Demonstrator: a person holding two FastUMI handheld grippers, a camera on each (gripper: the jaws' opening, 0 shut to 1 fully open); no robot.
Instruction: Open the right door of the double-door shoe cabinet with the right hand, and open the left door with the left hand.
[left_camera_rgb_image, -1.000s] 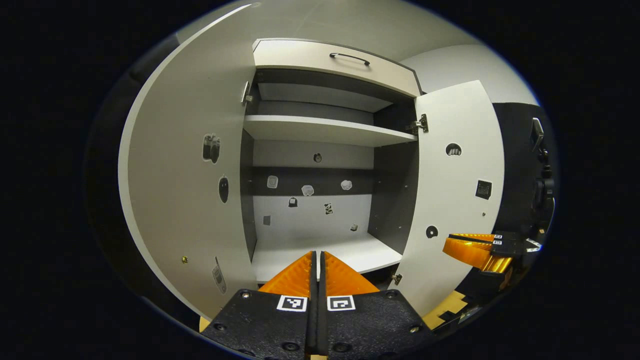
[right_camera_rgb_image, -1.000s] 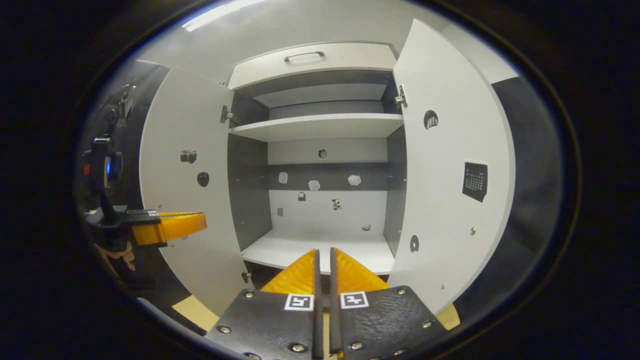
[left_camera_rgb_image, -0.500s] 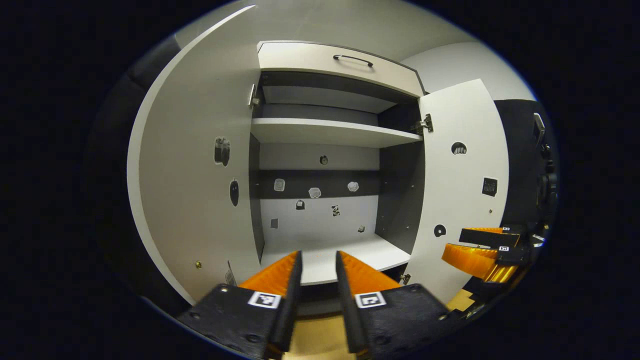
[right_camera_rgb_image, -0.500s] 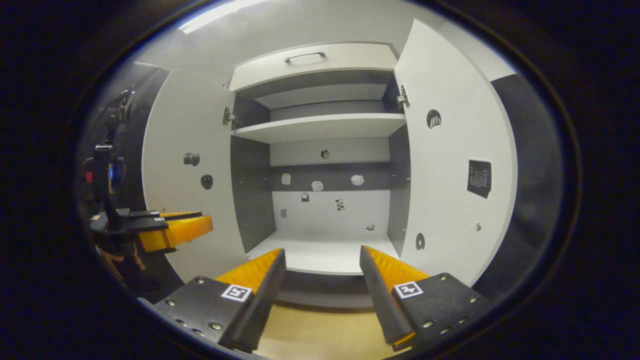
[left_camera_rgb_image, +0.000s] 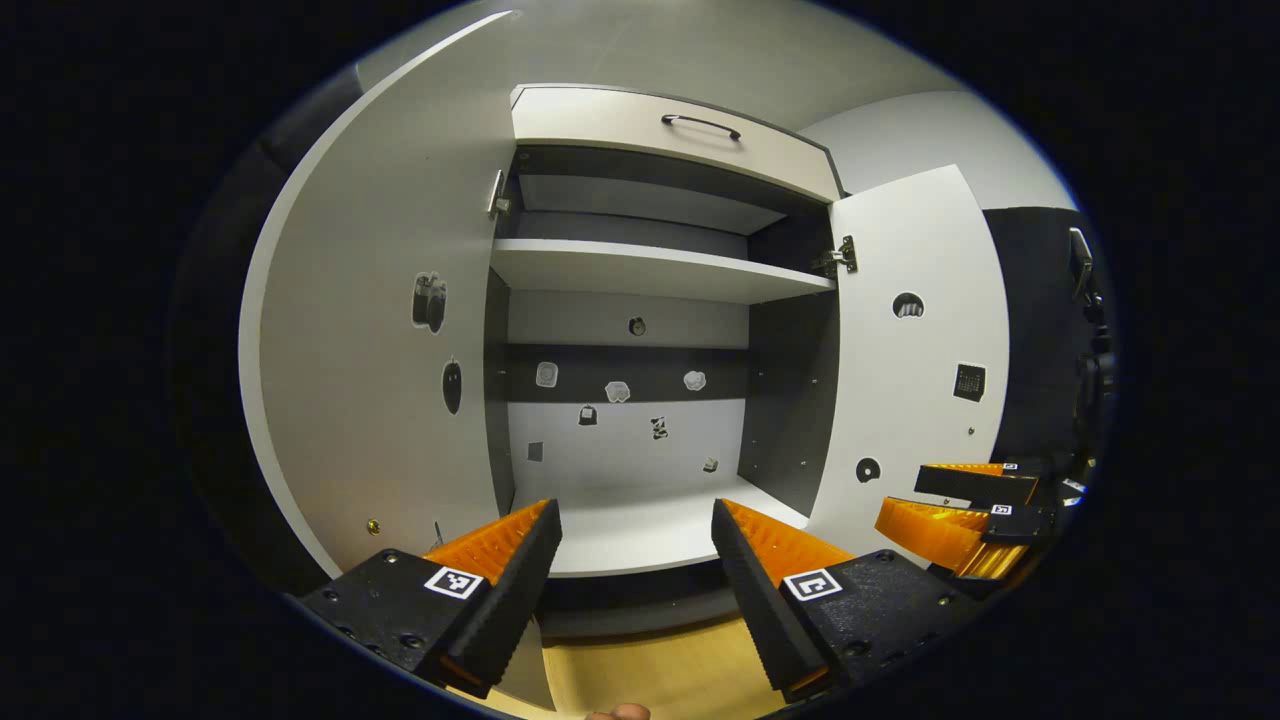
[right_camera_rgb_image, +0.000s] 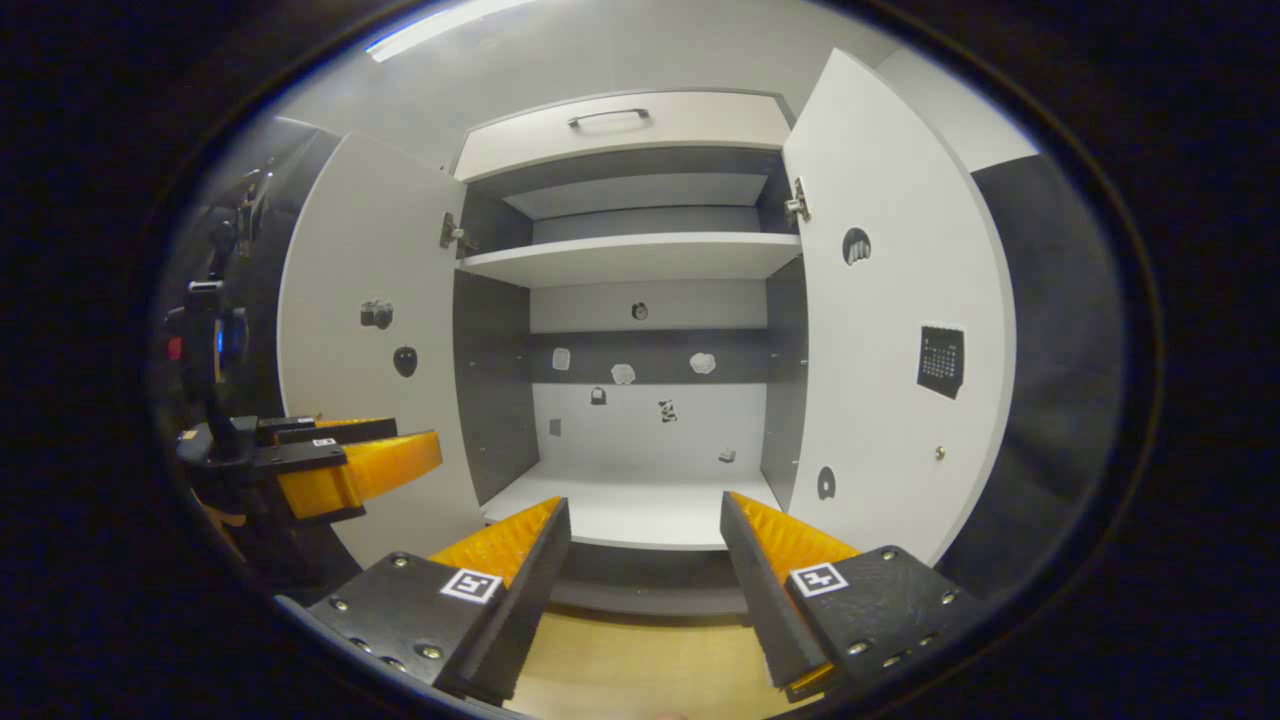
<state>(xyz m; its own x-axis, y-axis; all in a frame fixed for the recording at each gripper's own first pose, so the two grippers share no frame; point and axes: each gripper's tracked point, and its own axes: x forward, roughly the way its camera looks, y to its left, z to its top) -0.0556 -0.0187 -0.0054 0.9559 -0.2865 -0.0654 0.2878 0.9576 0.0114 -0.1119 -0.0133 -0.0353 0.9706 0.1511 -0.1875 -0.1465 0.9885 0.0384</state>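
1. At 6 o'clock in the left gripper view, the left gripper (left_camera_rgb_image: 632, 530) has its two fingers spread wide apart with nothing between them, aimed into the shoe cabinet (left_camera_rgb_image: 640, 270).
2. At 6 o'clock in the right gripper view, the right gripper (right_camera_rgb_image: 645, 525) is likewise released, its fingers parted and grasping nothing.
3. Both doors stand swung outward. In the left gripper view the left door (left_camera_rgb_image: 380, 330) fills the 9 o'clock side and the right door (left_camera_rgb_image: 910, 360) stands at 3 o'clock, each hung on a metal hinge (left_camera_rgb_image: 835, 258) near its top.
4. In the right gripper view the left door (right_camera_rgb_image: 370, 340) is at 9 o'clock and the right door (right_camera_rgb_image: 890, 330) at 3 o'clock.
5. Between the doors the cabinet interior is exposed: an upper shelf (right_camera_rgb_image: 640, 258) at 12 o'clock and a pale bottom shelf (right_camera_rgb_image: 630, 500) just beyond the fingertips.
6. Small stickers (right_camera_rgb_image: 623, 373) dot the back panel, and more sit on the inner faces of both doors, among them a dark calendar sticker (right_camera_rgb_image: 940, 362) on the right door.
7. Above the opening a drawer front (right_camera_rgb_image: 620, 125) carries a dark bar handle (right_camera_rgb_image: 608, 116).
8. At 4 o'clock in the left gripper view, the right gripper (left_camera_rgb_image: 960, 505) shows beside the right door's lower edge; whether it touches the door cannot be told.
9. At 8 o'clock in the right gripper view, the left gripper (right_camera_rgb_image: 340, 465) hangs in front of the left door's lower part.
10. A wooden floor (right_camera_rgb_image: 640, 665) lies under the fingers at 6 o'clock.
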